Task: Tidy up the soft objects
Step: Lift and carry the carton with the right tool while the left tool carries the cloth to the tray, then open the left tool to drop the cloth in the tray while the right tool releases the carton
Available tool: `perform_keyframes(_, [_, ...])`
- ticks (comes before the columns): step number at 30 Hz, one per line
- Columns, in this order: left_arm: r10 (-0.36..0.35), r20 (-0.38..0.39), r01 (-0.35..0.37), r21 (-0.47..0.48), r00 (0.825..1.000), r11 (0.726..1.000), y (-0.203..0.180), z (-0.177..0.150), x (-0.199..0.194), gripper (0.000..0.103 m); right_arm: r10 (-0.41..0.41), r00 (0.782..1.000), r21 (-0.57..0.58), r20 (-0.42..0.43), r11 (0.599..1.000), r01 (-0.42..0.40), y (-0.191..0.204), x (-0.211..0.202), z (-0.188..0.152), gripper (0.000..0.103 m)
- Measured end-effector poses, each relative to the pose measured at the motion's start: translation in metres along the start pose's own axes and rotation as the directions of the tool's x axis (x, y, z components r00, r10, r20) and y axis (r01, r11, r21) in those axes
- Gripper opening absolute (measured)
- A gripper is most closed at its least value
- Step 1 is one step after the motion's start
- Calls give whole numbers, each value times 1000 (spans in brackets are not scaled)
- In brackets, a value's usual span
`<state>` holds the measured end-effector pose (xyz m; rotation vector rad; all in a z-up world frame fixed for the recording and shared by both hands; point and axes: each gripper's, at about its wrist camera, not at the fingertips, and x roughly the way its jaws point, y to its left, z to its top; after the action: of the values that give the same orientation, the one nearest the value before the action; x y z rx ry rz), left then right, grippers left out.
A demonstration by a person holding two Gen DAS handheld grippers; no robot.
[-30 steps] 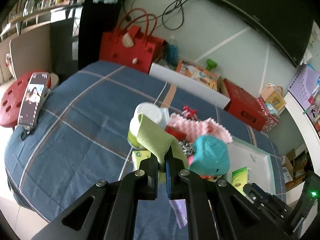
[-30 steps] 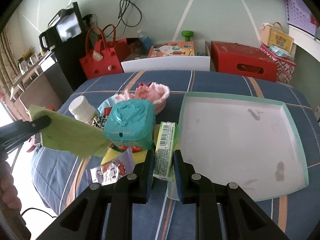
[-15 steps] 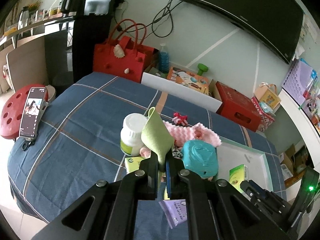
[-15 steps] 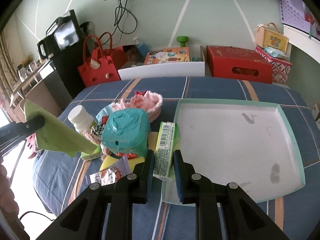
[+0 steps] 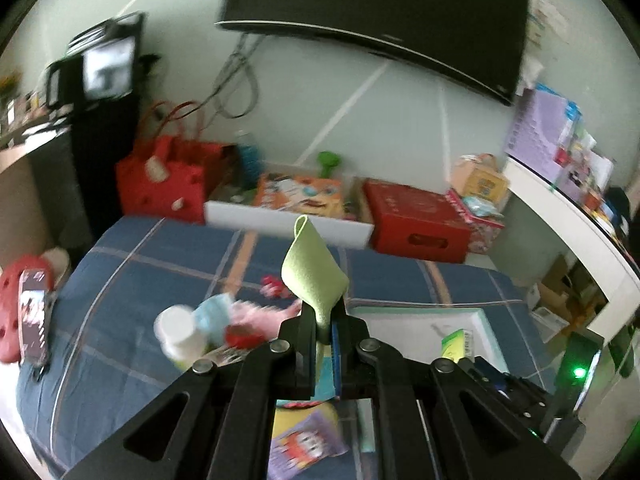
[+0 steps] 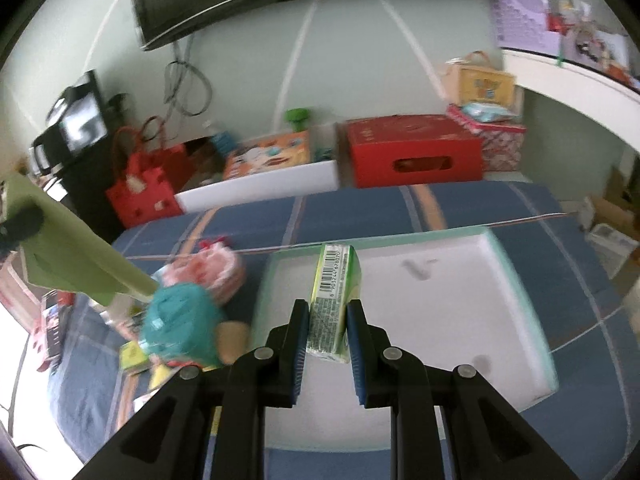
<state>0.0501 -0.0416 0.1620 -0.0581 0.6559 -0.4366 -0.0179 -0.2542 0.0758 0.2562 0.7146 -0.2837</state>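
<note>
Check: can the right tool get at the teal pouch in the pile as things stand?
Probably not yet. The right tool is shut on a green barcoded pack, so its jaws are occupied. The teal pouch lies beside the white tray, its top uncovered, though the left tool's green cloth hangs just above it.

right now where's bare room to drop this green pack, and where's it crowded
Bare: inside the white tray, within its teal rim, and the blue cover toward the red bag. Crowded: the pile left of the tray, around the teal pouch and white bottle.
</note>
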Motion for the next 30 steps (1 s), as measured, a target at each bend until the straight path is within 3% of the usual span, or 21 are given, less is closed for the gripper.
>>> perform_keyframes(4, [-61,-19,62,82,998,995,-44,5,19,6,-83,997,34,-6,996,83,-24,7,5,21])
perform_keyframes(13, [-148,-86,163,194,985,967,-107,-11,83,6,-154,987,118,-42,980,158,-68,27,8,21])
perform_keyframes(16, [-131,-156,162,209,979,964,-115,-28,122,6,-166,983,144,-75,974,175,-79,40,8,21])
perform_keyframes(20, [-109,-264,159,176,958,972,-111,-56,169,6,-187,975,155,-116,967,204,-89,58,8,21])
perform_keyframes(30, [-43,-377,116,172,925,978,-102,-95,212,6,-200,966,161,-162,961,226,-97,84,5,21])
